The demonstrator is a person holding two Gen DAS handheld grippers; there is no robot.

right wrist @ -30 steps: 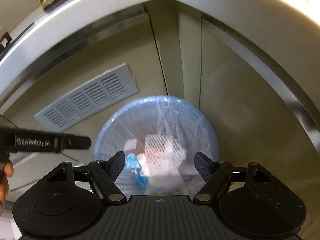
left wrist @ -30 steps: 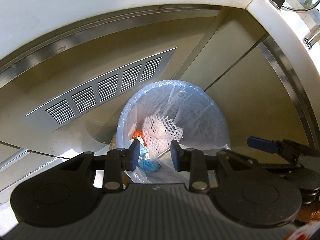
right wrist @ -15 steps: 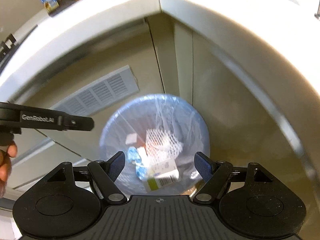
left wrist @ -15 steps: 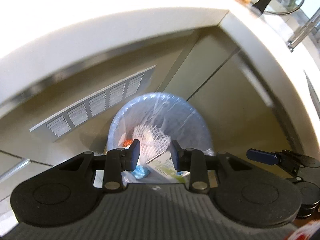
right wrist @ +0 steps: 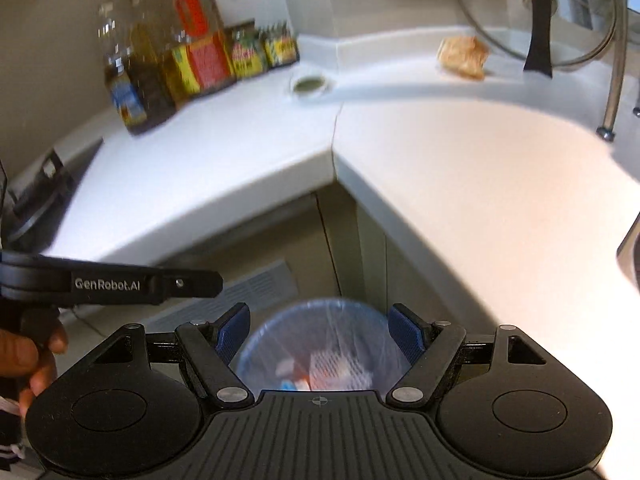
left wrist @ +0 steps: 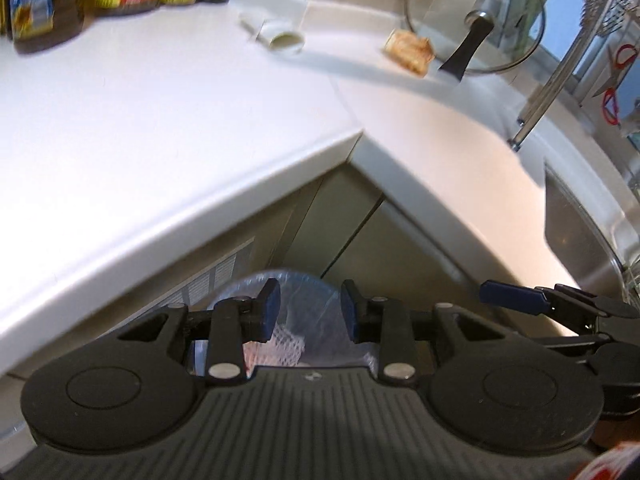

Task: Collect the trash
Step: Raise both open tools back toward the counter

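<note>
Two pieces of trash are left on the table; both tongs are empty.

The white table (right wrist: pixel 460 160) should be crossed first, above the lined bin (right wrist: pixel 320 336) on the floor; the crumpled brown wrapper (right wrist: pixel 462 56) by the glass lid (right wrist: pixel 536 12), then the small cup (right wrist: pixel 310 84), should be approached squarely with the released right tongs (right wrist: pixel 320 332) and the part-open, empty left tongs (left wrist: pixel 307 312).

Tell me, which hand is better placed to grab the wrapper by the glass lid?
Right, probably: the wrapper lies rightward on the counter, and the right gripper is empty, jaws wide apart; the left gripper gapes narrower.
</note>
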